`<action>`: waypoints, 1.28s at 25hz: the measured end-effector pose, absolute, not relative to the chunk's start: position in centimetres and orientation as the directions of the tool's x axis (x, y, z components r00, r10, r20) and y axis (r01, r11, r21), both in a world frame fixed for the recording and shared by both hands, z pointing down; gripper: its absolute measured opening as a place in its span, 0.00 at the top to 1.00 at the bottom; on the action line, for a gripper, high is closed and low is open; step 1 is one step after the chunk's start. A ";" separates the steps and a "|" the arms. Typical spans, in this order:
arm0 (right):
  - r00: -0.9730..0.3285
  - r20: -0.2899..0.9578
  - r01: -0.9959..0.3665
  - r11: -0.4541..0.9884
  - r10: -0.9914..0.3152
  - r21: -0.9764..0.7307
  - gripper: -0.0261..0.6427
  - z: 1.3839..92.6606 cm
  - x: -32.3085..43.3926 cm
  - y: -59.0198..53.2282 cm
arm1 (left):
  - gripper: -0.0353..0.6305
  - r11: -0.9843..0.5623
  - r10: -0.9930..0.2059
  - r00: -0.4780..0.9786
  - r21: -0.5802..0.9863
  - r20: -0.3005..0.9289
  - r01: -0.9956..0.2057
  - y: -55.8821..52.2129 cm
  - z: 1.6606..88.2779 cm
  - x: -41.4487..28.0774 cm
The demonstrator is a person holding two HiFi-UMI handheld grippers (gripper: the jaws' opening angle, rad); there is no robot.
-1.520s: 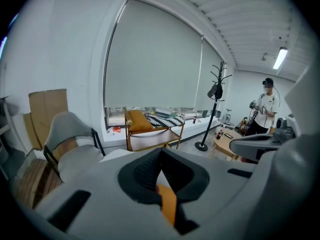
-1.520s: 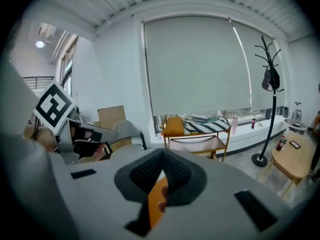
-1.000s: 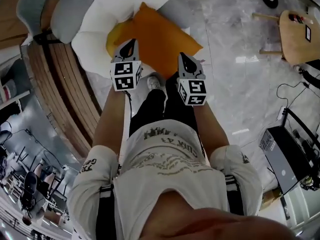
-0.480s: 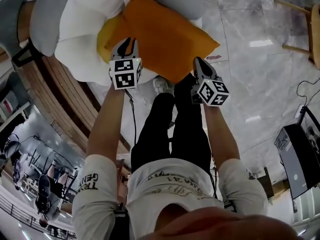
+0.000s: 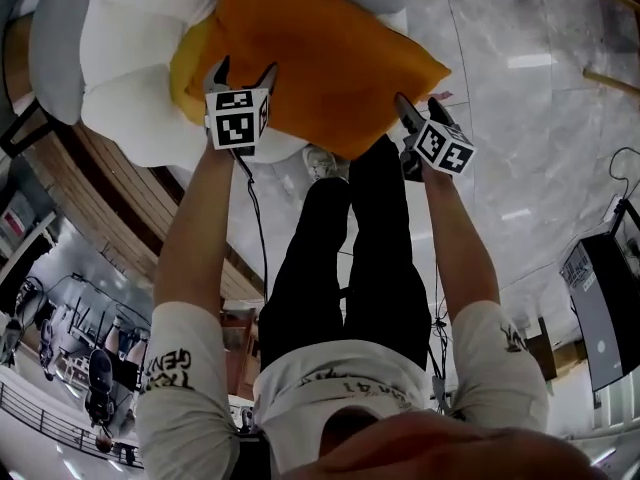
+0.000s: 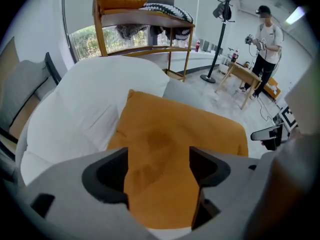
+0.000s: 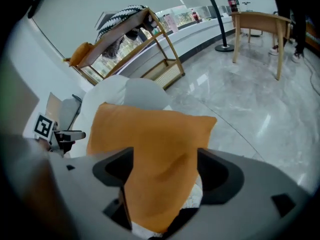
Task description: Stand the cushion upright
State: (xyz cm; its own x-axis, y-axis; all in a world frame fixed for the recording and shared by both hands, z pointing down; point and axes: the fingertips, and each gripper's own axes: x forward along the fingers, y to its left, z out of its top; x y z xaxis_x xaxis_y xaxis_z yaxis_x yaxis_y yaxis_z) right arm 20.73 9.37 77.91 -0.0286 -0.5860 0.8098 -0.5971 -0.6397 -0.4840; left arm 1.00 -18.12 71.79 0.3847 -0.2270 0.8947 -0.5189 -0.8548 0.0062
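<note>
An orange cushion (image 5: 320, 58) lies flat and slanted on a white puffy chair (image 5: 130, 78). My left gripper (image 5: 243, 68) is over the cushion's near left edge, and its jaws have just been opening. In the left gripper view the cushion (image 6: 185, 134) fills the gap of the left gripper (image 6: 159, 156), and the pads do not press on it. My right gripper (image 5: 418, 106) is at the near right corner, its jaws also just opened. In the right gripper view the cushion's (image 7: 150, 129) corner hangs between the jaws of the right gripper (image 7: 165, 156), ungripped.
The chair stands by a curved wooden slatted base (image 5: 110, 188) on a marble floor (image 5: 520, 118). A grey pad (image 5: 55, 38) lies at the chair's left. Behind are a wooden rack (image 6: 145, 19), a coat stand (image 6: 217, 29), a wooden table (image 6: 240, 74) and a standing person (image 6: 265, 39).
Both grippers have come down onto the cushion's near edge. Their jaws, shut in the earlier frames, now stand open. The right gripper has rolled.
</note>
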 end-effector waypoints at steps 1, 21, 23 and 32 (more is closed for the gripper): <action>-0.030 0.824 -0.597 -0.651 -0.565 -0.468 0.42 78.9 20.7 9.8 | 0.40 -0.862 -0.226 0.370 -0.008 0.901 -0.506 -18.5 72.5 0.8; -0.278 0.861 -0.543 -0.670 -0.426 -0.506 0.43 84.4 19.4 9.2 | 0.41 -0.828 -0.123 0.255 0.043 0.959 -0.560 -19.9 78.2 1.2; -0.278 0.864 -0.557 -0.663 -0.420 -0.501 0.52 84.2 19.1 8.9 | 0.48 -0.821 -0.106 0.244 0.054 0.964 -0.569 -19.3 78.4 1.4; -0.270 0.857 -0.588 -0.630 -0.439 -0.508 0.77 82.0 18.6 8.4 | 0.88 -0.807 -0.197 0.283 0.008 0.939 -0.590 -19.2 76.3 1.1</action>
State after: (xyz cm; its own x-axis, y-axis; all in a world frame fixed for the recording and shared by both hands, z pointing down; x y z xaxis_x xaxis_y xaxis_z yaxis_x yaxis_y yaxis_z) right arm 18.64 8.41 81.99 -0.2704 -0.4394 0.8566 -0.5876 -0.6295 -0.5084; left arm 1.09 -19.18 76.33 0.2827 -0.1971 0.9387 -0.5904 -0.8070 0.0084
